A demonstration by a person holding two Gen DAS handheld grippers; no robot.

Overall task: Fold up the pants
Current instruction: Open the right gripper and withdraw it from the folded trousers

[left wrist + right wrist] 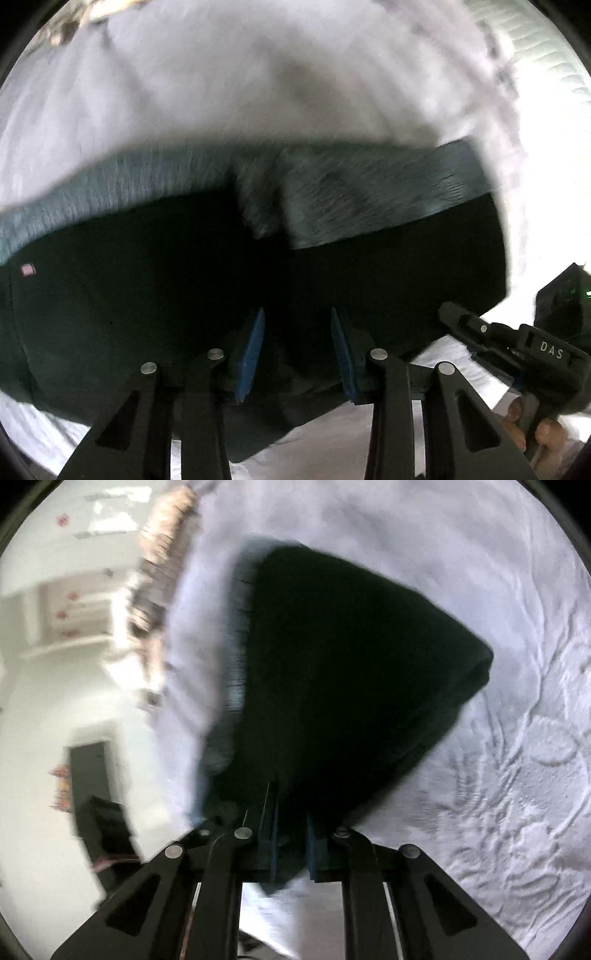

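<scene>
Dark pants (147, 295) with a ribbed grey waistband (351, 192) hang over a white bedspread (258, 74). A small pink tag (27, 270) sits at their left edge. My left gripper (297, 354) has its blue pads (253, 354) set apart with dark fabric bunched between them. My right gripper (291, 845) is shut on the pants (351, 672), which hang lifted and folded in front of it. The right gripper also shows in the left wrist view (461, 325) at the pants' right edge, with the person's fingers (546, 432) on its handle.
The white textured bedspread (517, 757) lies under and to the right of the pants. A quilted white pillow (535, 55) is at the far right. A white room with shelves (74, 602) and a dark cabinet (96, 786) lies left of the bed.
</scene>
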